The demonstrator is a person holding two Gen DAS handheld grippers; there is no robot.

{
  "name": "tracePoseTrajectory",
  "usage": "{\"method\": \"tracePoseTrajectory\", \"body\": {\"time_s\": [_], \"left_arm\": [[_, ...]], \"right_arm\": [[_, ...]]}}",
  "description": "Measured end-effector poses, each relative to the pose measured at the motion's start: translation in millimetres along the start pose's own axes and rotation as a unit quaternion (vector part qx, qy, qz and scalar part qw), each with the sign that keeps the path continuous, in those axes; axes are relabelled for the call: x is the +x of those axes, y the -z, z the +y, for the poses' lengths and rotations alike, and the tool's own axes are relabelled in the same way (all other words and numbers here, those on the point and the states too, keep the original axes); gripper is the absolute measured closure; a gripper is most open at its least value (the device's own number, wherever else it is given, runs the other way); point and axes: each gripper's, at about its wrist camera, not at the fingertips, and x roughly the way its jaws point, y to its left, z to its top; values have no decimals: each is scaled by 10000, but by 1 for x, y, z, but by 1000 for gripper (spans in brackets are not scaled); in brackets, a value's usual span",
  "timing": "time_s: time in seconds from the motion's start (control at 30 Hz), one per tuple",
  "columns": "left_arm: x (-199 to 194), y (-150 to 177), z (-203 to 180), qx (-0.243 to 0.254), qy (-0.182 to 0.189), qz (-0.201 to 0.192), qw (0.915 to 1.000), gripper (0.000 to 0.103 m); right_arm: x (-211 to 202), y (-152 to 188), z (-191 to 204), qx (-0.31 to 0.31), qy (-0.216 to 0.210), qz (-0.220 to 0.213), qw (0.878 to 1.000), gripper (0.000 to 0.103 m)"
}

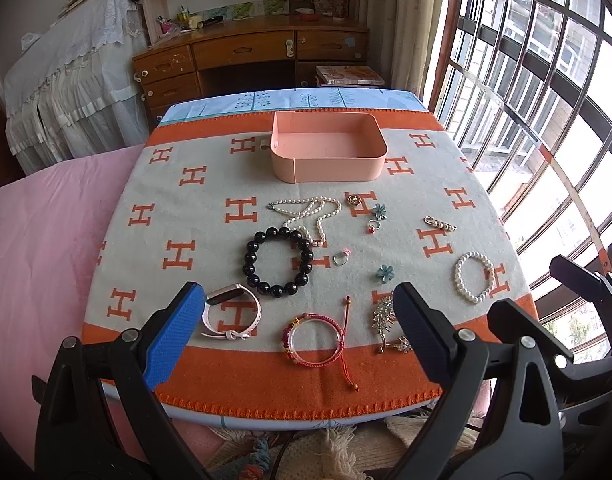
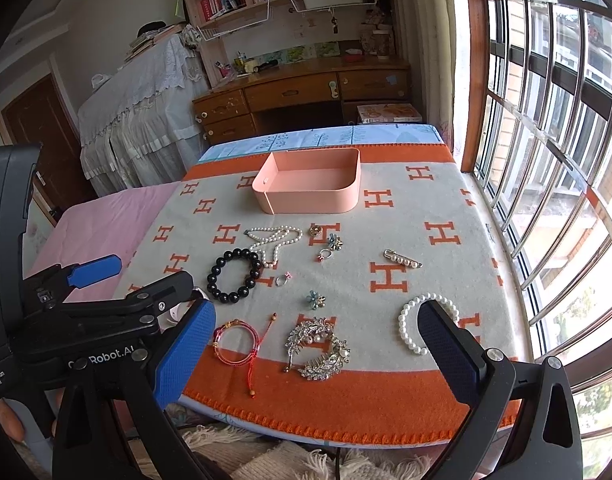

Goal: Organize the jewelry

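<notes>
An empty pink box (image 1: 328,160) (image 2: 310,196) stands at the far side of an orange and grey cloth. In front of it lie a pearl necklace (image 1: 310,212) (image 2: 275,240), a black bead bracelet (image 1: 277,260) (image 2: 233,276), a white wristband (image 1: 231,314), a red cord bracelet (image 1: 314,338) (image 2: 237,340), a silver brooch (image 2: 318,348) (image 1: 386,320), a pearl bracelet (image 1: 474,276) (image 2: 410,328), rings and flower clips. My left gripper (image 1: 297,320) hangs open above the near edge, nothing in it. My right gripper (image 2: 314,344) is open too, over the brooch.
The table (image 1: 209,416) has a pink bed (image 1: 45,220) on its left and a barred window (image 2: 546,160) on its right. A pearl pin (image 2: 402,258) lies alone at the right. A wooden desk (image 1: 249,56) stands behind. A fringed rug (image 2: 289,460) lies below the near edge.
</notes>
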Motion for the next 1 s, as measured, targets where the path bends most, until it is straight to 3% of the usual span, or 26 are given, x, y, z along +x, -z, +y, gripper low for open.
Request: {"method": "tracePoseTrajectory", "body": {"time_s": [1.0], "left_arm": [[11, 3, 5, -41, 83, 161, 9998, 9]], "right_arm": [[8, 2, 2, 22, -66, 109, 9999, 1]]}}
